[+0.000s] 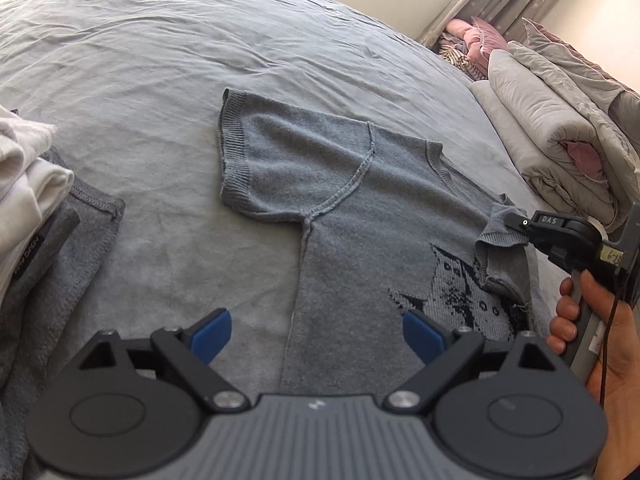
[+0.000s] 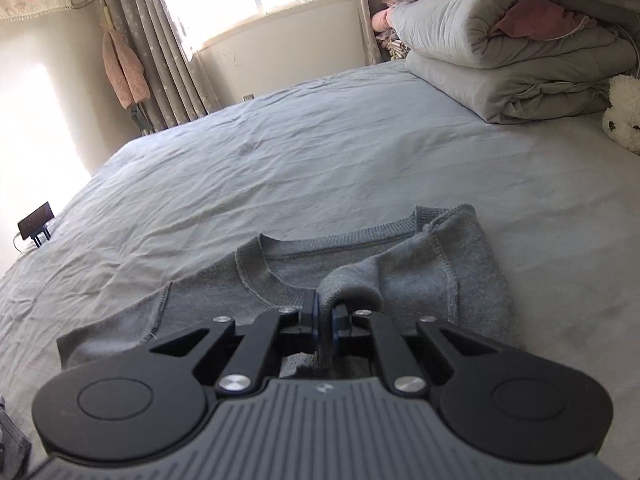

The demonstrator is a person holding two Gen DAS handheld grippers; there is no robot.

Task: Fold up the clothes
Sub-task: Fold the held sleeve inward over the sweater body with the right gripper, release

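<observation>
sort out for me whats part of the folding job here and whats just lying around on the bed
Part of the job:
grey knit top
right hand-held gripper, shut on its sleeve
left hand-held gripper, open above it

Lying about:
stack of clothes
folded duvet
white plush toy
bed sheet

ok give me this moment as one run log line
task: fold clothes | right gripper: shut on sleeve, folding it over grey sweater | left gripper: open, above sweater body | surface: bed

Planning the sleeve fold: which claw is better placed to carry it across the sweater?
The right claw: it is shut on the grey sweater's right sleeve. The left claw hangs open, holding nothing.
</observation>
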